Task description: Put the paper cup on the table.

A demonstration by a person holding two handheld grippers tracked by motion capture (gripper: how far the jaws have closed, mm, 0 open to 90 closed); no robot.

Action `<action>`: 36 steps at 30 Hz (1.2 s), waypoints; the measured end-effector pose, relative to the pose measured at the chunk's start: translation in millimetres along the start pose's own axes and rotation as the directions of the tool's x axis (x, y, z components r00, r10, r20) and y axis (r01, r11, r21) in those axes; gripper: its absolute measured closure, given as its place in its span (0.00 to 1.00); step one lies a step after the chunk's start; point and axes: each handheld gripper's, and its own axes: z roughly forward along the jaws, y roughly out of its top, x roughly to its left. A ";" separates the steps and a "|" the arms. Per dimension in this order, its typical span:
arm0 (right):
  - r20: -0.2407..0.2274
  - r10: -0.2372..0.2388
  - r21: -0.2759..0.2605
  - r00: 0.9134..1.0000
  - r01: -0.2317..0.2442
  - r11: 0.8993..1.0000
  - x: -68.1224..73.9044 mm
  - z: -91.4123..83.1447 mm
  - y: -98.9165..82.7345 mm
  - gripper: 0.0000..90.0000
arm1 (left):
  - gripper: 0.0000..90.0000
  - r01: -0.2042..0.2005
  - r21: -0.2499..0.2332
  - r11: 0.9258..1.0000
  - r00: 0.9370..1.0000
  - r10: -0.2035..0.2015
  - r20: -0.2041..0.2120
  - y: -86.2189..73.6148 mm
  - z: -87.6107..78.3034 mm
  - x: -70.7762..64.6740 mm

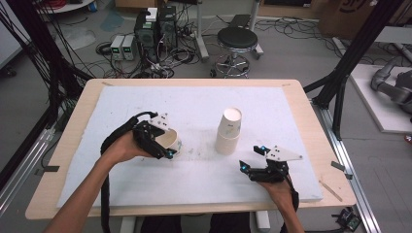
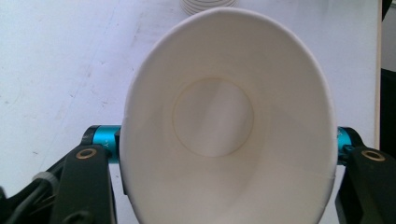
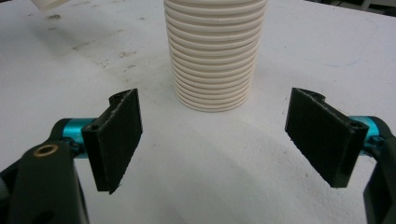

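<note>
While the left hand-held gripper [image 1: 163, 145] is clamped onto a single white paper cup [image 1: 167, 141], squeezing its rim into an oval, you can look straight down into the cup in the left gripper view [image 2: 219, 121] and see the round bottom, with the blue-tipped jaws pressing on either side. That cup is tipped toward the camera and held just above the white foam-covered tabletop [image 1: 194, 179], on the left side of it.

Over on the other side, the right hand-held gripper [image 1: 252, 162] has its jaws spread wide with nothing between them, sitting low over the tabletop near the front edge. Its black pads [image 3: 116, 140] are pointing right at a tall stack of nested white paper cups [image 3: 215, 51], which stands mouth-down a little way ahead of the jaws, not touching them. In the high view that stack [image 1: 229, 132] leans a bit and sits roughly mid-tabletop, between the two grippers and apart from both.

Further out, beyond the wooden far edge, there's a black round stool [image 1: 236, 41] on the floor plus a mess of cables and some electronics boxes [image 1: 153, 31].
</note>
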 end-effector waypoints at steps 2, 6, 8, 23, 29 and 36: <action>-0.001 0.002 0.002 1.000 -0.002 1.000 -0.2 -0.1 0.0 0.21 | 0.38 0.000 0.002 1.000 1.000 0.000 0.005 0.4 0.7 -0.2; 0.001 -0.006 0.000 1.000 0.006 1.000 0.0 0.0 -0.1 0.21 | 0.38 -0.002 -0.002 1.000 1.000 0.002 0.003 1.0 2.0 -1.0; 0.001 -0.002 -0.002 1.000 0.002 1.000 -0.1 -0.1 -0.1 0.21 | 0.38 -0.015 0.014 1.000 1.000 0.015 -0.002 1.6 2.5 0.2; -0.003 -0.010 0.008 1.000 0.010 1.000 0.2 0.6 0.1 0.21 | 0.38 -0.014 0.136 0.991 1.000 0.011 0.022 10.0 44.2 14.2; -0.005 -0.003 0.009 1.000 0.003 1.000 0.2 0.7 0.2 0.21 | 0.38 -0.024 0.176 0.984 0.999 0.017 0.041 12.3 57.5 15.0; -0.006 -0.009 0.013 1.000 0.009 1.000 -0.6 1.2 0.3 0.21 | 0.37 -0.024 0.183 0.983 0.999 0.014 0.053 17.1 65.7 15.9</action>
